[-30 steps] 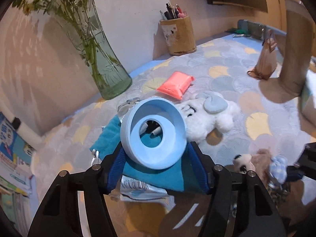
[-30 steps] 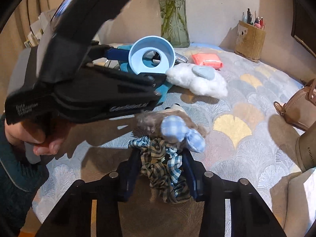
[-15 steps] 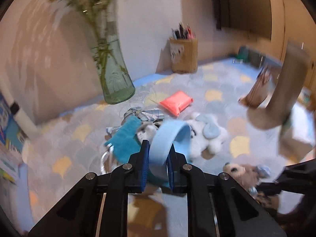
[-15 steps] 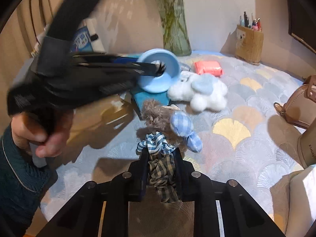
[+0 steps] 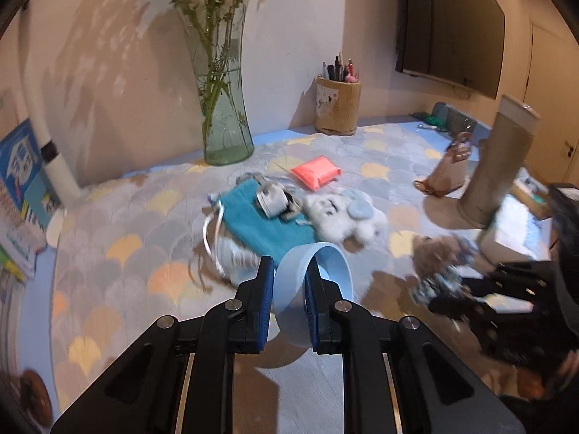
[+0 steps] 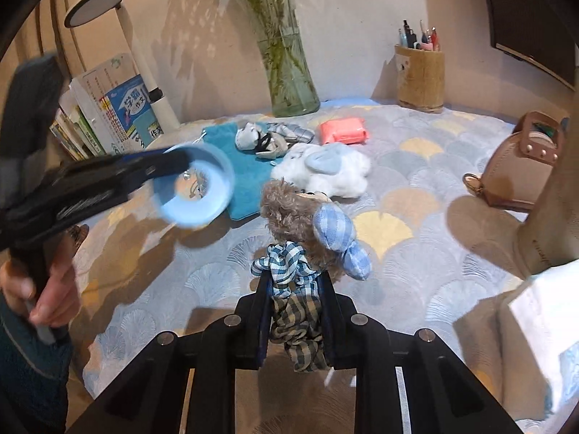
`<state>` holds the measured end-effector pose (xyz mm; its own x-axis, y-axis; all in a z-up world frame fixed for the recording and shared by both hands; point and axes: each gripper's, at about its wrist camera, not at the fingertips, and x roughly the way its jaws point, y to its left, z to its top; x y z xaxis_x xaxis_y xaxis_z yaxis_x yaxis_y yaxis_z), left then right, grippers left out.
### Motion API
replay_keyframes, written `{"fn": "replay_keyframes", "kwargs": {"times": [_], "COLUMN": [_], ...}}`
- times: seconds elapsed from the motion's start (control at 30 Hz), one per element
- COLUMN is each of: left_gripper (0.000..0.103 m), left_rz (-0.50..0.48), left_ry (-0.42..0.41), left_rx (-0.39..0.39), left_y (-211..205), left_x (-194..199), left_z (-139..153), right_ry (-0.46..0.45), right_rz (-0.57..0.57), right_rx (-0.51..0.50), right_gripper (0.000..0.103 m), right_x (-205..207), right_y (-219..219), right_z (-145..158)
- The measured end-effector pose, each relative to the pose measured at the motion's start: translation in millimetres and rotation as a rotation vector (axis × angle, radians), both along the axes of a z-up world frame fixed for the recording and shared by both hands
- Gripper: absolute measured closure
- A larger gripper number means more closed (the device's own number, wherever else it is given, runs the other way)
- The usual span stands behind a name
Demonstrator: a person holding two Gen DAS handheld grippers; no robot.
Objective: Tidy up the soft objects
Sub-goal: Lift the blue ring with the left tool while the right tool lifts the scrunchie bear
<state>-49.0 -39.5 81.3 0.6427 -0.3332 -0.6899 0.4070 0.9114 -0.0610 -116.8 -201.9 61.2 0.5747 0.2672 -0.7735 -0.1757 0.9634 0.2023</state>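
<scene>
My left gripper (image 5: 287,284) is shut on a light blue soft ring (image 5: 318,271) and holds it above the table; the ring also shows at the left of the right wrist view (image 6: 195,188). My right gripper (image 6: 294,289) is shut on a brown plush doll (image 6: 289,213) with blue checked clothes, lifted off the table; the doll shows blurred in the left wrist view (image 5: 438,256). On the patterned mat lie a teal pouch (image 5: 260,220), a white plush with blue ears (image 5: 343,213), a coral packet (image 5: 316,171) and small grey fabric pieces (image 5: 275,199).
A glass vase with flowers (image 5: 226,123) and a pen holder (image 5: 338,108) stand by the back wall. A brown handbag (image 6: 521,170) and a tall beige boot (image 5: 495,166) are at the right. Books (image 6: 108,115) and a lamp stand at the left.
Both grippers have closed on their objects and lifted them back from the pile. The ring has come off the teal pouch, and the doll has risen from the mat.
</scene>
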Motion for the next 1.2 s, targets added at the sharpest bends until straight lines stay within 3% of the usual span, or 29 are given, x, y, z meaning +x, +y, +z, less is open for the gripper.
{"fn": "replay_keyframes", "kwargs": {"times": [0.07, 0.17, 0.2, 0.23, 0.33, 0.5, 0.57, 0.67, 0.8, 0.83, 0.87, 1.03, 1.13, 1.2], "left_gripper": [0.089, 0.088, 0.079, 0.063, 0.038, 0.021, 0.02, 0.02, 0.025, 0.035, 0.038, 0.039, 0.039, 0.039], "left_rz": [0.001, 0.028, 0.034, 0.039, 0.02, -0.027, -0.031, 0.006, 0.022, 0.024, 0.019, 0.026, 0.019, 0.009], "left_ry": [0.044, 0.096, 0.116, 0.147, 0.223, 0.246, 0.252, 0.239, 0.206, 0.203, 0.198, 0.157, 0.154, 0.141], "left_rx": [-0.027, 0.011, 0.032, 0.041, -0.02, -0.09, -0.07, 0.039, 0.09, 0.092, 0.086, 0.084, 0.011, -0.009], "left_y": [5.3, 10.3, 12.2, 16.5, 32.8, 41.7, 36.4, 22.5, 12.6, 11.8, 11.3, 9.2, 13.4, 12.0], "left_x": [-10.9, -19.0, -19.6, -19.3, -19.1, -25.4, -25.9, -24.0, -22.7, -22.2, -22.6, -25.4, -28.6, -32.2], "left_z": [-5.5, -26.3, -34.2, -42.0, -53.0, -56.6, -61.7, -69.4, -69.9, -70.1, -69.4, -64.6, -55.8, -48.2], "right_ry": [0.016, 0.051, 0.064, 0.075, 0.097, 0.101, 0.111, 0.111, 0.108, 0.105, 0.105, 0.092, 0.067, 0.054], "right_rz": [0.007, -0.001, -0.003, -0.004, -0.006, 0.005, 0.005, 0.008, 0.014, 0.014, 0.016, -0.009, -0.041, -0.032], "right_rx": [-0.019, -0.037, -0.029, -0.019, -0.017, -0.031, -0.03, -0.031, -0.032, -0.042, -0.055, -0.071, -0.091, -0.136], "right_gripper": [0.08, 0.08, 0.08, 0.08, 0.08, 0.079, 0.076, 0.071, 0.046, 0.046, 0.046, 0.044, 0.048, 0.077], "right_x": [-1.1, -0.1, -0.1, -0.3, -2.2, -4.7, -3.8, -4.2, -6.9, -7.9, -8.6, -15.6, -19.0, -20.2], "right_y": [-1.2, -5.0, -6.4, -7.9, -8.6, -2.5, 0.1, 2.6, 5.9, 7.1, 8.4, 11.4, 14.9, 21.5], "right_z": [-1.4, -8.4, -11.3, -13.9, -18.2, -19.3, -20.6, -21.4, -21.1, -21.2, -21.8, -23.1, -23.5, -22.4]}}
